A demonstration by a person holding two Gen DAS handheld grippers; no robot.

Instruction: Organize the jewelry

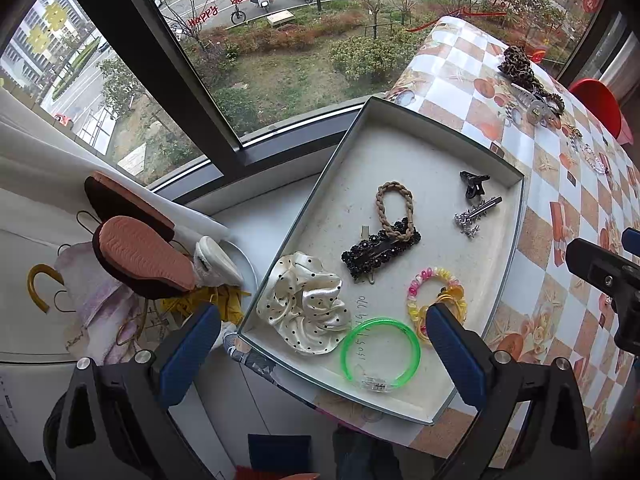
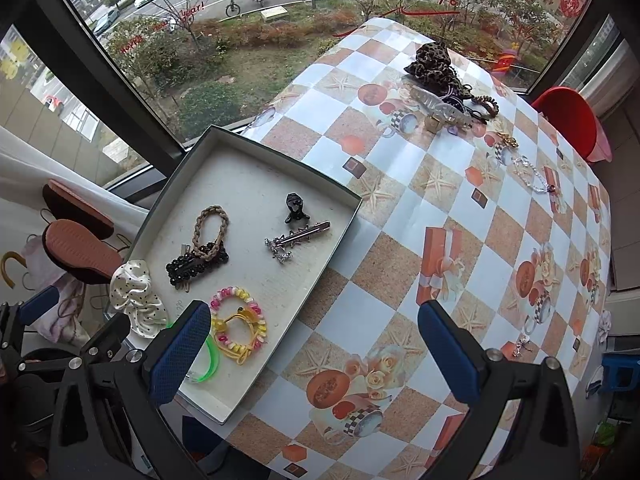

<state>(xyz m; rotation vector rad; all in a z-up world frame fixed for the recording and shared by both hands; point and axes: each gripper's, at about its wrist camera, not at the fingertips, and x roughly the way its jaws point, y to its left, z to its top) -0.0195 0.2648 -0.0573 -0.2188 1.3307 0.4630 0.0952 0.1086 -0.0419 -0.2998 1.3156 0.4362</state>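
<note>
Satin scrunchie (image 1: 305,307) (dotted, ruffled) | glossy green bangle (image 1: 380,354) | shallow tray (image 1: 434,118)

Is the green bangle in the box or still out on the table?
In the box. The green bangle lies flat on the box floor near its front edge, beside the polka-dot scrunchie.

Glossy satin scrunchie (image 1: 306,312); matt cardboard tray (image 1: 420,148).

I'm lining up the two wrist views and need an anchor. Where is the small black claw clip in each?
Left wrist: black claw clip lies in the tray's far right corner, right of centre.
Right wrist: black claw clip lies left of centre, near the tray's far edge.
Shared landmark: the silver star barrette lies just nearer than it.
</note>
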